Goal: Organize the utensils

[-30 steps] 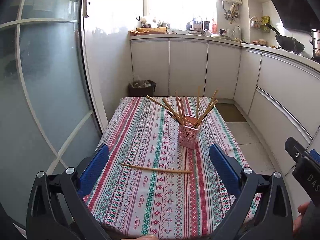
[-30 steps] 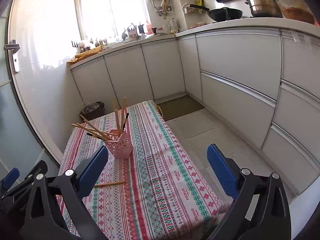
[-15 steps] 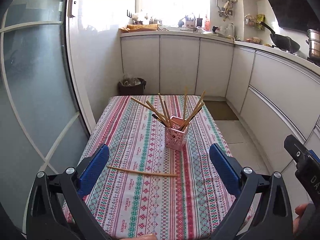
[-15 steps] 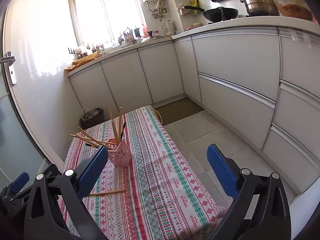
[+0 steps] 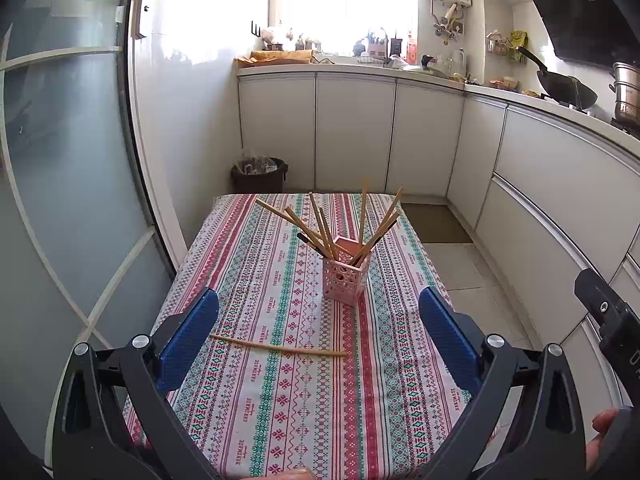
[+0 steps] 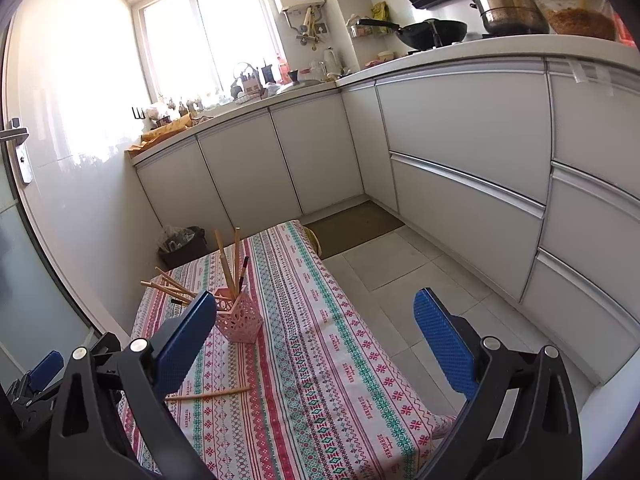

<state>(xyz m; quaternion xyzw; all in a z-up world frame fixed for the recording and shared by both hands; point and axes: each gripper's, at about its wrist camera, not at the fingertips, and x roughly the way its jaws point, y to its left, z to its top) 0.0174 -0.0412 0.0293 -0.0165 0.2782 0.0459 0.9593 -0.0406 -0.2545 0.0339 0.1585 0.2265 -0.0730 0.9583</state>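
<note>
Left tool [image 5: 318, 334]: blue pads wide apart, holds nothing.
Right tool [image 6: 314, 338]: also wide, empty, off to desk's right edge.
Stray: one pale wooden chopstick [image 5: 278, 346] flat on striped patterned desk cloth [image 5: 280, 412], apart from pink perforated plastic holder [image 5: 346, 280] w/ other chopsticks [image 5: 362, 216].
Axis: runs crosswise btw left tool's pads, just ahead.
Nearer: left, prob. picks it.

The cloth [image 5: 280, 360] over the counter runs in long stripes of red, pink, green and white, stitched with small diamonds and crosses. On it stands a pale pink holder [image 5: 345, 278] with lattice cut-outs, filled with tan chopsticks [image 5: 362, 216], one black-tipped. Nearer than the holder lies one tan chopstick [image 5: 278, 345]. Both tools carry blue textured pads [image 5: 188, 338] on black frames.
</note>
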